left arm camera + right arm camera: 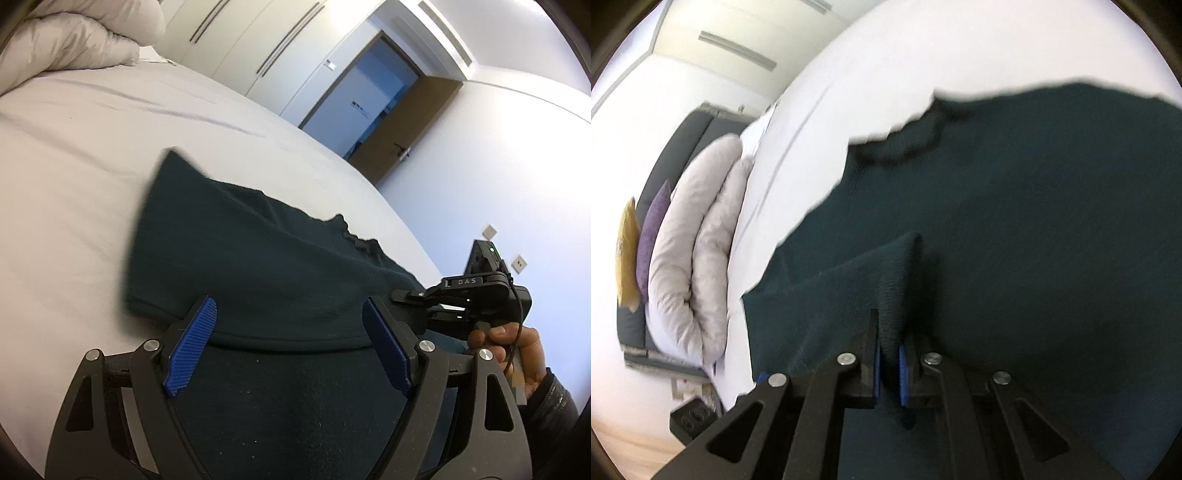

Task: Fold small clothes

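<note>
We have a dark green knit sweater (pixel 258 266) lying on the white bed (pixel 74 166), spread across the near part of the sheet toward its right side, with its neckline (pixel 905 140) on the far edge in the right wrist view. White pillows (pixel 701 240) are piled at the head of the bed, well apart from the garment.

Our left hand-held gripper (pixel 288 347) hangs over the near part of the sweater with its blue pads (pixel 192 343) spread wide; nothing is caught between them, and the cloth lies flat beneath. Our right hand-held gripper (pixel 888 365) is pressed together on a raised ridge of the sweater's fabric, which peaks up out of the jaws like a small tent. In the left wrist view the right hand (pixel 517 350) shows at the sweater's right side, wrapped around its tool.

We judge the knit to be soft, limp and fairly light, with no stiffness of its own: it will drape and sag from any single pinch, and a lifted edge will drag the layers under it. The ribbed texture should give the pads good friction, so slipping looks unlikely, and nothing here is fragile. The best places to take hold seem to be the hem corners, the shoulder seams or a sleeve cuff, where the fabric is doubled and a shallow pinch catches one layer cleanly. With the right already holding, the left would do well to take a matching edge so that the fold travels evenly.
</note>
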Available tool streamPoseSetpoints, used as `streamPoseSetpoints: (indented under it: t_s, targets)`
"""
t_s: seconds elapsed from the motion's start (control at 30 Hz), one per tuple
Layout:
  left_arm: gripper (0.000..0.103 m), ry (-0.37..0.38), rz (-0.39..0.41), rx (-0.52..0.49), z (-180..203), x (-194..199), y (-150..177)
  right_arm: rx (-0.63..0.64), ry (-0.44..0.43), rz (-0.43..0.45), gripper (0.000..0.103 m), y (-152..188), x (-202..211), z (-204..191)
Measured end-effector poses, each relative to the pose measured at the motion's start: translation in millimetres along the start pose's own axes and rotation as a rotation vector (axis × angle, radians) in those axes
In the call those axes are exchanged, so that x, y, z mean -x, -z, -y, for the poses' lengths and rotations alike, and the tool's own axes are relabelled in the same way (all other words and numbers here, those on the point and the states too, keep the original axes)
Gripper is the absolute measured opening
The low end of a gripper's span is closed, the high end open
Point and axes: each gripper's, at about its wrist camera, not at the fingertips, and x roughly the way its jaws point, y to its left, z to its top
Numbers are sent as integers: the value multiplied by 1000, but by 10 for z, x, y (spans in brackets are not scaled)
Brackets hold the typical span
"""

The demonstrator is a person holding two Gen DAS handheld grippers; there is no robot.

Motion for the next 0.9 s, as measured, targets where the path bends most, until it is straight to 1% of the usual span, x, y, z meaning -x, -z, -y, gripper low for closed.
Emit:
streamPoseSetpoints:
  t_s: [0.13, 0.27, 0.4, 0.5, 0.57, 0.67, 0.7, 0.77, 0.8, 0.9]
  targets:
    - [81, 2, -2, -5, -3, 2, 4, -46, 25, 63, 8, -159, 247, 232]
    - [81, -6, -1, -3, -26, 8, 2, -97, 34, 80, 8, -173, 379, 484]
    - [81, -6, -2, -5, -30, 6, -9, -142, 26, 92, 8, -136, 418, 635]
    - [81, -9, -4, -5, -43, 29, -42, -130, 45, 93, 8, -146, 392, 599]
    - [81, 3, -3, 0, -24, 83, -85, -102, 79, 87, 8, -148, 364, 557]
    - [81, 0, 43, -4, 28, 278, -196, -75, 110, 87, 8, -171, 352, 538]
    - [81, -21, 67, -9, 35, 344, -248, -70, 114, 90, 8, -189, 355, 529]
    - [81, -94, 83, -21, 54, 411, -356, -74, 110, 88, 9, -208, 351, 541]
    - [81, -109, 87, -30, 66, 413, -421, -77, 108, 85, 9, -207, 340, 555]
    - [81, -209, 60, -136, 257, 258, -612, -74, 100, 78, 9, -172, 306, 587]
